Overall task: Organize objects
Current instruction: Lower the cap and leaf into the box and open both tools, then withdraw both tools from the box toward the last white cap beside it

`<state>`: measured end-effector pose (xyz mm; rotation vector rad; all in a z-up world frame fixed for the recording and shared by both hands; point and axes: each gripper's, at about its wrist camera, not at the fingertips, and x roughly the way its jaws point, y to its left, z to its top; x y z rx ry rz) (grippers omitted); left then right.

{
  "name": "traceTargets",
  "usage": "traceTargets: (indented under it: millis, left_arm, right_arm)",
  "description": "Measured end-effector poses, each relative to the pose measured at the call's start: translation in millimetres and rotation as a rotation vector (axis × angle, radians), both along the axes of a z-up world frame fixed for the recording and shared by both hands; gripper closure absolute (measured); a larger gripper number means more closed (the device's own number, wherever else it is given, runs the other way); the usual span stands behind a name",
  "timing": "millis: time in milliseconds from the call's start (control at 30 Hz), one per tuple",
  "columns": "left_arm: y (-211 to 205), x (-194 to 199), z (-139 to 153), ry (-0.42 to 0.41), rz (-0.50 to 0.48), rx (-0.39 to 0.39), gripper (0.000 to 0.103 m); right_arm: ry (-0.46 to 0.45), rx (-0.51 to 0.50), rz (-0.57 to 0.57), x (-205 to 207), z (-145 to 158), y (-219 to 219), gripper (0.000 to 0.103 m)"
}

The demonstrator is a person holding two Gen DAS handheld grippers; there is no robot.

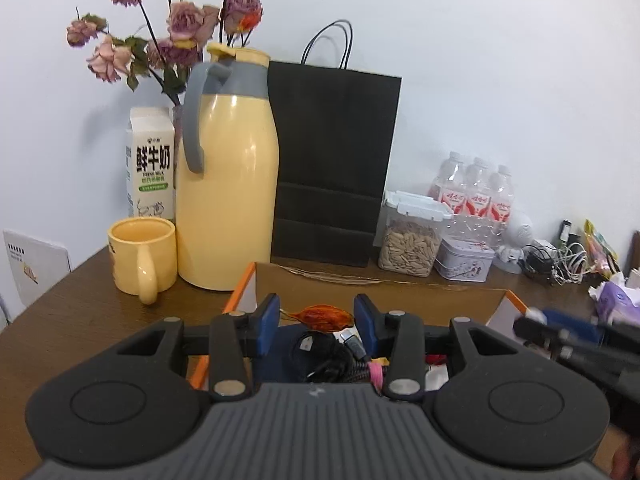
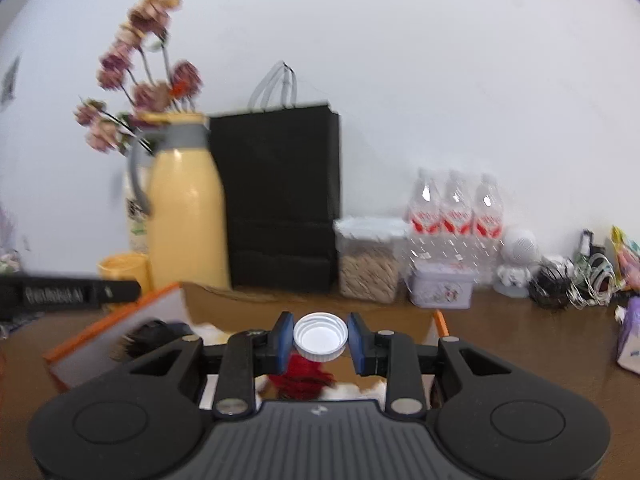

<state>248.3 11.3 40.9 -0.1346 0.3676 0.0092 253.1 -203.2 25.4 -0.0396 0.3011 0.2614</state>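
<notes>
At lower centre of the right wrist view, the right gripper (image 2: 320,340) clenches a white ribbed plastic bottle cap (image 2: 319,336) between its blue pads, open side facing the camera, above an orange-edged cardboard box (image 2: 116,338) on the brown wooden table (image 2: 520,344) — a red item, too blurred to identify, lies just below the cap. In the left wrist view the left gripper (image 1: 316,326) hangs released over the same box (image 1: 376,292), its jaws well apart; between them, at centre frame, show a reddish-orange wrapped snack (image 1: 320,317) and a coiled black cable (image 1: 324,356) inside the box. The right gripper (image 1: 568,336) enters blurred at the right edge. Behind the box, upper left of both frames, stand a pale yellow thermos jug with grey handle (image 1: 228,176), a yellow ceramic mug (image 1: 142,256), a white milk carton (image 1: 151,160) and dried pink roses (image 1: 176,28) — a black paper shopping bag (image 1: 332,160) sits at centre, a clear container of seeds (image 1: 410,236) and three water bottles (image 1: 474,192) to its right
</notes>
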Motion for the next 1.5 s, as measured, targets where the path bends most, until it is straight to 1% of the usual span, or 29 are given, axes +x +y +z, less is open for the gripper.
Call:
traceTargets:
  millis: [67, 133, 300, 367, 400, 433, 467, 500, 533, 567, 600, 633, 800, 1133, 1233, 1400, 1500]
  left_arm:
    - [-3, 6, -6, 0.017, -0.01, 0.004, 0.061]
    - [-6, 8, -12, 0.026, -0.022, 0.025, 0.061]
    - [-6, 5, -16, 0.02, -0.029, 0.033, 0.061]
    - [-6, 2, -15, 0.007, -0.022, 0.039, 0.056]
    - [-7, 1, -14, 0.001, -0.019, 0.046, 0.047]
    - [-7, -1, -13, -0.007, -0.012, 0.053, 0.036]
    - [-7, -3, -12, -0.018, -0.005, 0.058, 0.029]
    - [-6, -5, -11, -0.026, -0.001, 0.06, 0.017]
    - [-6, -7, -10, -0.033, 0.005, 0.06, 0.004]
    - [-5, -8, -9, -0.04, 0.012, 0.058, 0.0]
    - [-4, -9, -8, -0.051, 0.019, 0.055, 0.0]
    - [-4, -10, -8, -0.053, 0.023, 0.052, 0.0]
    - [-1, -8, -10, -0.035, 0.032, 0.049, 0.0]
    - [0, -13, -10, -0.04, 0.039, 0.044, 0.0]
    - [2, -19, -7, -0.049, 0.032, 0.033, 0.0]
    - [7, -35, -4, -0.071, 0.028, 0.04, 0.0]
    - [12, -45, -6, -0.063, 0.032, 0.045, 0.0]
  right_arm:
    - [0.036, -0.008, -0.002, 7, -11, -2, 0.075]
    - [0.065, 0.001, 0.0, 11, -18, -5, 0.075]
    - [0.08, -0.013, 0.011, 11, -24, -2, 0.075]
    - [0.082, -0.019, 0.006, 10, -25, -1, 0.075]
    - [0.081, -0.022, 0.0, 8, -25, -2, 0.07]
    - [0.083, -0.022, -0.004, 8, -25, -2, 0.065]
    - [0.083, -0.019, -0.009, 7, -25, -3, 0.051]
    - [0.078, -0.018, -0.017, 6, -25, -4, 0.035]
    - [0.07, -0.018, -0.028, 4, -24, -5, 0.028]
    - [0.058, -0.018, -0.038, 2, -23, -5, 0.015]
    - [0.047, -0.016, -0.046, 1, -22, -6, 0.005]
    - [0.041, -0.01, -0.051, 0, -22, -7, 0.0]
    - [0.043, -0.006, -0.055, -1, -20, -8, 0.0]
    - [0.024, -0.025, -0.037, -12, -18, -4, 0.0]
    - [0.012, -0.029, -0.025, -18, -17, -3, 0.0]
    - [-0.016, -0.034, 0.009, -35, -13, -2, 0.0]
    - [-0.027, -0.044, 0.039, -46, -12, 0, 0.0]
